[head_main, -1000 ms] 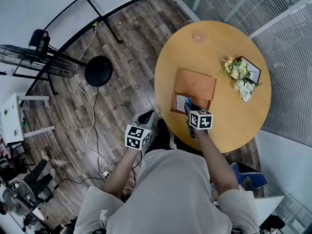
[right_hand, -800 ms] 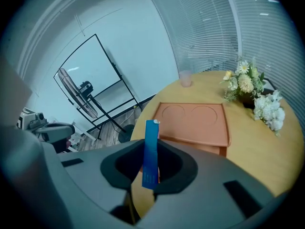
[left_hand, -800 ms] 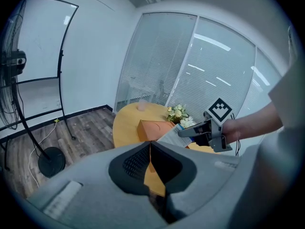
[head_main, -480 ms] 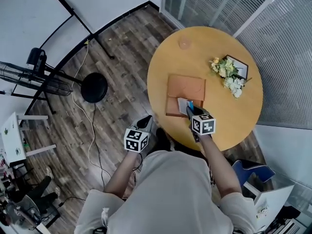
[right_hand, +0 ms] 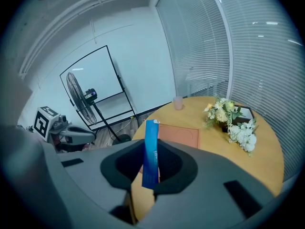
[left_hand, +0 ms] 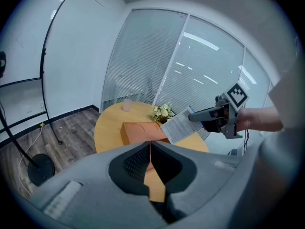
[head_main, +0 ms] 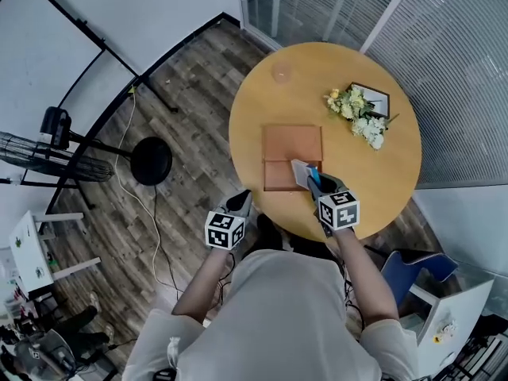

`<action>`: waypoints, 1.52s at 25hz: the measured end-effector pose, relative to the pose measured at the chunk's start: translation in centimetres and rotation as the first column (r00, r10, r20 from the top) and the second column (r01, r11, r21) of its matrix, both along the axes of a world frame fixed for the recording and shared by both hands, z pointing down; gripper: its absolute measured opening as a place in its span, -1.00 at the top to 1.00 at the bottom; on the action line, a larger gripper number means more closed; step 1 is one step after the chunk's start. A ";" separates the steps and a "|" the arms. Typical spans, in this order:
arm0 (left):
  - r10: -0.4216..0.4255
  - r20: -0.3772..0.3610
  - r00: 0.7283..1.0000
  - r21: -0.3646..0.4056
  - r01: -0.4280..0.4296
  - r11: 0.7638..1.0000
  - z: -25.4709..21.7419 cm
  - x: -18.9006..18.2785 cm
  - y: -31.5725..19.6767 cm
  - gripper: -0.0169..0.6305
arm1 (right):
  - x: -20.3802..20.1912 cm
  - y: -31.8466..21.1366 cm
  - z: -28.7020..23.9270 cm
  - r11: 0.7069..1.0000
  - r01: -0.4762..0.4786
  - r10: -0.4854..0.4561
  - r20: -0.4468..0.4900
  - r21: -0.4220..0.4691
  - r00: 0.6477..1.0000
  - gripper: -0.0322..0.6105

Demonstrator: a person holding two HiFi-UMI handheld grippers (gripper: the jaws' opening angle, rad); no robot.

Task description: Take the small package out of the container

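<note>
A flat orange-brown box, the container, lies on the round wooden table. My right gripper hovers at the box's near right corner, shut on the small package, a thin white-and-blue packet held upright and clear of the box. In the right gripper view the packet's blue edge stands between the jaws of the gripper, with the box behind. My left gripper hangs off the table's near left edge, over the floor, shut and empty. It looks at the box and the packet.
A bunch of white and yellow flowers and a dark picture frame sit at the table's right. A small clear cup stands at the far edge. A round black stand base and a fan are on the wooden floor to the left.
The right gripper has carried the packet from over the box's near part toward me and to its right corner. The head view has shifted. The left gripper stays shut beside the table.
</note>
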State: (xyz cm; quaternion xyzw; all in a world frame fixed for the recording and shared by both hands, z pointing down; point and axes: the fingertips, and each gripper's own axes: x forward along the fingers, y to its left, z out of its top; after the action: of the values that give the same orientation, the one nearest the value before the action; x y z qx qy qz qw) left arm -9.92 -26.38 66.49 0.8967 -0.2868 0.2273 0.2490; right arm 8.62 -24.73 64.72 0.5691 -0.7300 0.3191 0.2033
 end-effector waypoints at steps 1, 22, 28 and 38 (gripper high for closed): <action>0.008 -0.001 1.000 0.001 -0.008 1.000 -0.2 0.3 0.2 0.89 | 0.3 0.2 -0.5 1.000 -0.003 0.003 -0.001 0.012 1.000 0.70; -0.043 -0.032 0.999 0.138 0.047 0.989 -9.2 3.3 8.5 0.89 | 5.5 9.6 -12.1 0.959 -0.004 0.004 0.000 0.282 1.000 0.70; -0.080 -0.081 0.994 0.168 0.093 0.981 -12.5 4.3 12.8 0.89 | 6.9 14.5 -14.8 0.938 -0.006 0.003 0.009 0.347 1.000 0.70; -0.068 -0.106 0.992 0.229 0.091 0.969 -15.9 6.2 19.8 0.89 | 7.5 20.3 -17.2 0.898 0.026 -0.016 -0.027 0.439 1.000 0.70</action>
State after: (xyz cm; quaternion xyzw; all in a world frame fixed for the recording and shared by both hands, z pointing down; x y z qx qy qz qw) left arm -3.71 -6.58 50.61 0.9175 -0.3347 0.1380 0.1645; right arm 16.07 -4.46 47.51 0.5959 -0.7869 0.1378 0.0814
